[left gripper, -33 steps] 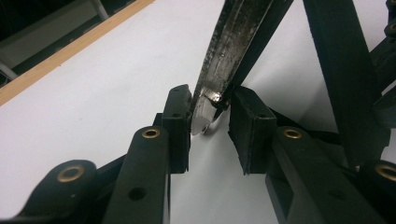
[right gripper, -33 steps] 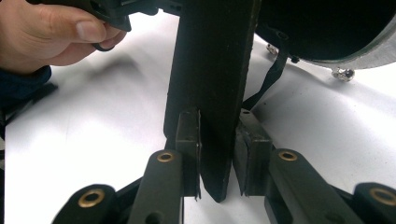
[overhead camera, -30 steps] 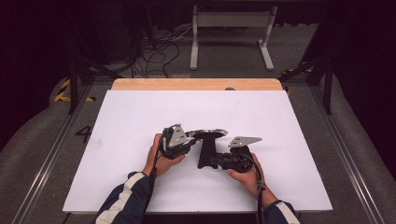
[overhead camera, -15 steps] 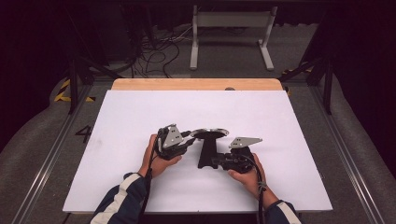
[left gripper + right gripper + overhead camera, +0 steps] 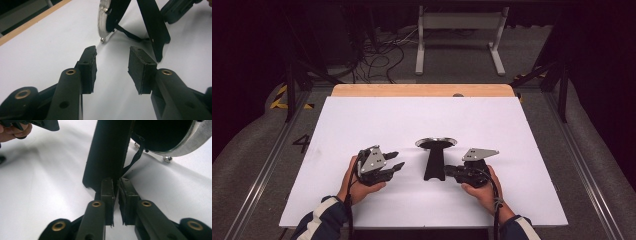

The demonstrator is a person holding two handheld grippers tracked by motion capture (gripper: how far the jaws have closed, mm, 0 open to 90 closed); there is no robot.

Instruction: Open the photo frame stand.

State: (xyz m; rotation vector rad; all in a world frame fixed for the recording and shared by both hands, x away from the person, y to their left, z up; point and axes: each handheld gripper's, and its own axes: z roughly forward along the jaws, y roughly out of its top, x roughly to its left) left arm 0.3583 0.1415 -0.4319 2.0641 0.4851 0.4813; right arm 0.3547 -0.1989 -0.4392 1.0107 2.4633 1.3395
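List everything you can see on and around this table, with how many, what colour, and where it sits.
Stand with round silver-rimmed top: one, black, middle of the white board, its base between the two grippers.
Thin strap: one, black, hanging under the round top beside the stand's leg.
White board: one, covering the table.
Wooden table edge: one, tan, along the far side.
Floor cables: several, dark, beyond the table.
Metal frame: one, pale grey, on the floor behind.
Left gripper: one, black, jaws apart with nothing between them, left of the stand.
Right gripper: one, black, jaws pinched at the stand's base.
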